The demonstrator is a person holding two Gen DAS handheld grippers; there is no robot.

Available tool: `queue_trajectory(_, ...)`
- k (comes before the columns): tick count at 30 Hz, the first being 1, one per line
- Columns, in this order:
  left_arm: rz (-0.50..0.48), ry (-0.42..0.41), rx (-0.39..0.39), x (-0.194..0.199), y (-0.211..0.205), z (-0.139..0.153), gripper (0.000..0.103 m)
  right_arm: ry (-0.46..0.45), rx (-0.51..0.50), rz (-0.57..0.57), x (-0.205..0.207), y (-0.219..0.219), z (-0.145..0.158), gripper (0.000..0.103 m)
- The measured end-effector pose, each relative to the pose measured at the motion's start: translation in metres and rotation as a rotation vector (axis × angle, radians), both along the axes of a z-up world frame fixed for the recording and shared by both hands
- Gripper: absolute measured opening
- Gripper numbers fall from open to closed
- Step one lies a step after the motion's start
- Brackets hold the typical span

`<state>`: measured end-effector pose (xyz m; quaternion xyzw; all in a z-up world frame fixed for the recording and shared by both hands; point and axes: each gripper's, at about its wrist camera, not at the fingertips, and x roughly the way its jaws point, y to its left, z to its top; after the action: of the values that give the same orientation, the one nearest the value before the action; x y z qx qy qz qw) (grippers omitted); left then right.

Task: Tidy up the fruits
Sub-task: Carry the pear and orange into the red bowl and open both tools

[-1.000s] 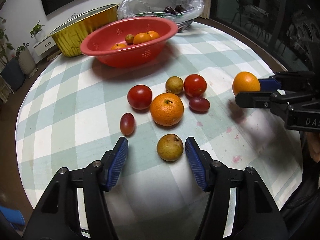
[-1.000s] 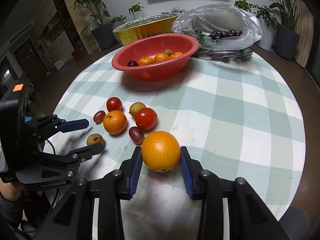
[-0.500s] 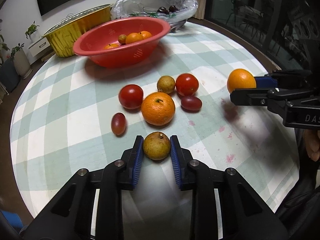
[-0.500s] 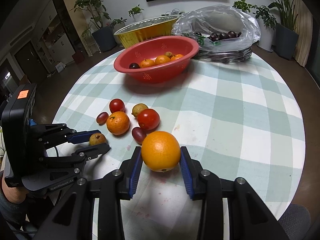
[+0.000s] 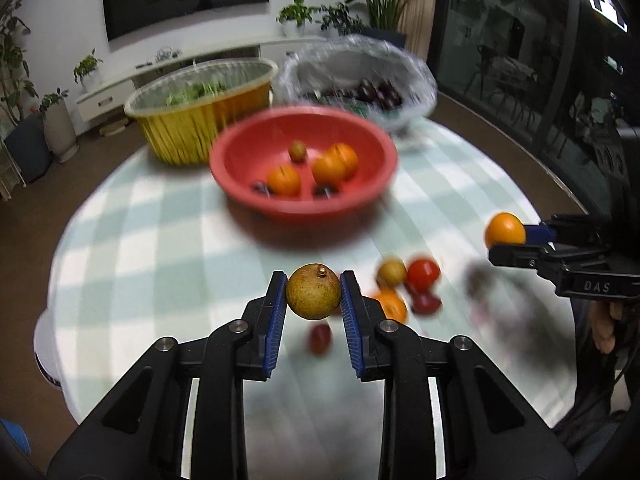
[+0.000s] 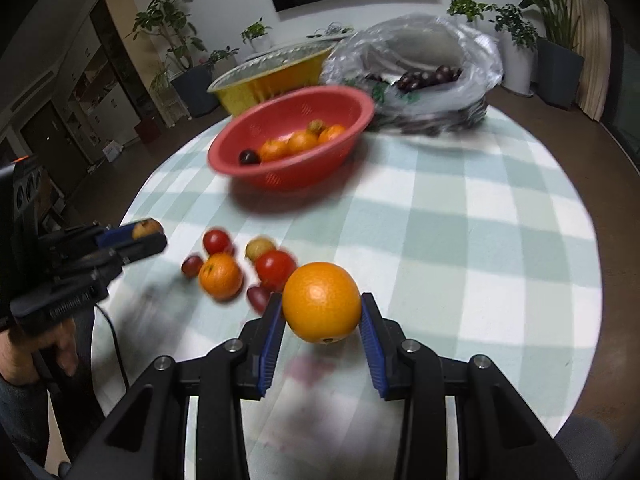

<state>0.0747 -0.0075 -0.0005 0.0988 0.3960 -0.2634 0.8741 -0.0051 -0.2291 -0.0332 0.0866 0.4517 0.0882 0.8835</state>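
Lifting now: left gripper (image 5: 313,296), jaws just closed on the brown fruit (image 5: 313,291), has raised it off the table (image 5: 160,248). Right gripper (image 6: 321,312) stays clamped on orange (image 6: 321,302). Red bowl (image 5: 256,196) likely next.

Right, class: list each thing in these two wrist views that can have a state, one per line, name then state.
left gripper: shut on the brownish fruit, lifted off the table
right gripper: shut on the large orange
red bowl: upright, holding fruit
plastic bag: open, dark fruit inside
yellow foil tray: upright, greens inside
loose fruit cluster: lying on the tablecloth
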Motion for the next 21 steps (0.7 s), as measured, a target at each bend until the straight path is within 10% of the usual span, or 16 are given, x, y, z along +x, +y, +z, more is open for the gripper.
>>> queue_trajectory(8, -0.008, -0.058, -0.007, 0.076, -0.015, 0.032, 0.025, -0.074, -0.004, -0.014, 0.043, -0.004, 0.037, 0.04)
queue_trajectory(21, -0.061, 0.044, 0.082, 0.18, -0.064, -0.014, 0.025, -0.03, -0.074, 0.091, 0.128, 0.043, 0.029, 0.04)
